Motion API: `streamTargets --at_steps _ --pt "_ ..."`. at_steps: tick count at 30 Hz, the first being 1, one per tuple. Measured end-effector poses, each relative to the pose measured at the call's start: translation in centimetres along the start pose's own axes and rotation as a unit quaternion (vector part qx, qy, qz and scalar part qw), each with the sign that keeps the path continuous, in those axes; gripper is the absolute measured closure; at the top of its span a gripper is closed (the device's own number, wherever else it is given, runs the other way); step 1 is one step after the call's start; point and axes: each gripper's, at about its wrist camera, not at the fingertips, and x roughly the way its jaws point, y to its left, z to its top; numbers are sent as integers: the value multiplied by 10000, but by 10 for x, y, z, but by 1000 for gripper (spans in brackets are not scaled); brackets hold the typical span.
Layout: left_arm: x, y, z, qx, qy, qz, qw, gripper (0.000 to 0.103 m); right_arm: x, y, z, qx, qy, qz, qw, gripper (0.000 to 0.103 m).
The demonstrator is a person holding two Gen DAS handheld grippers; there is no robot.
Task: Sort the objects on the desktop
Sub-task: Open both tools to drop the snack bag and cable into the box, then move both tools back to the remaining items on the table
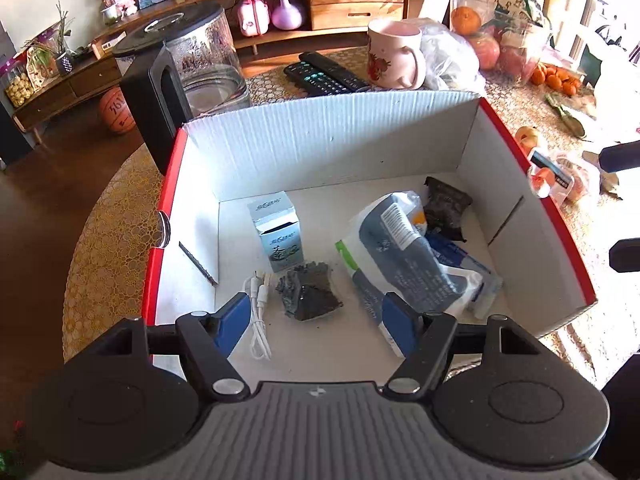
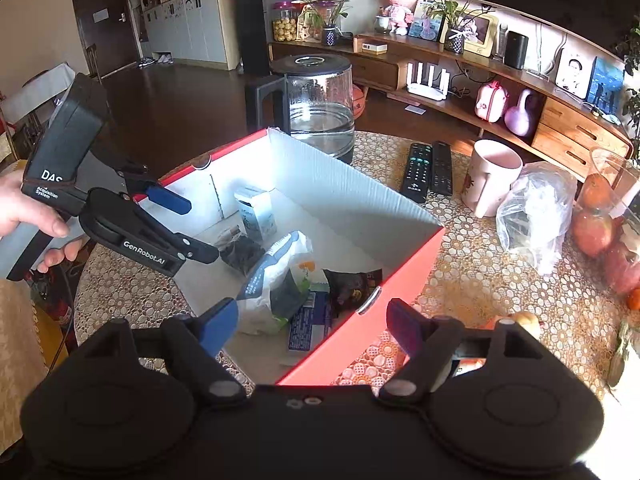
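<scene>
A red cardboard box [image 1: 320, 140] with white inside stands on the round table. In it lie a small blue-white carton [image 1: 276, 232], a white cable [image 1: 258, 320], a dark crumpled packet [image 1: 308, 296], a blue-white plastic bag [image 1: 404, 252] and a dark snack packet [image 1: 446, 206]. My left gripper [image 1: 316, 320] is open and empty over the box's near side. My right gripper [image 2: 316, 328] is open and empty, astride the box's red corner [image 2: 392, 292]. The left gripper [image 2: 176, 224] also shows in the right wrist view, over the box [image 2: 360, 200].
On the lace tablecloth [image 2: 460, 272] behind the box are a glass kettle [image 1: 200, 68], two remotes [image 1: 324, 74], a pink mug [image 1: 394, 54], a clear plastic bag [image 2: 536, 208] and fruit [image 1: 486, 50]. More packaged fruit [image 1: 556, 176] lies right of the box.
</scene>
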Motion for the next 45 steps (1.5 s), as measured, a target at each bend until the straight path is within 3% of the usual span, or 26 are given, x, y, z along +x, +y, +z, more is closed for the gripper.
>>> streamTargets --at_steps 18,21,24,29,34,45 --pt "-57 -47 -11 -189 -602 -465 9969 26 -78 -25 -57 660 -400 -272 9966 18" --pt "-65 -58 -16 -236 -700 -563 9957 19 -91 -31 -71 804 -494 -314 9950 17" --pt "-69 -69 -21 -314 -736 -697 9944 19 -102 -35 -83 914 -589 -383 9933 15" --pt "-76 -98 -29 -23 -887 -772 9931 15 -122 -44 -109 1075 -705 -604 9899 10" --pt "-77 -131 -32 286 -971 -1005 9898 3 -134 -55 -136 1248 -688 -861 9860 7" --pt "-55 -195 -17 788 -972 -1459 9814 3 -140 -99 -167 1670 -619 -1298 9754 5"
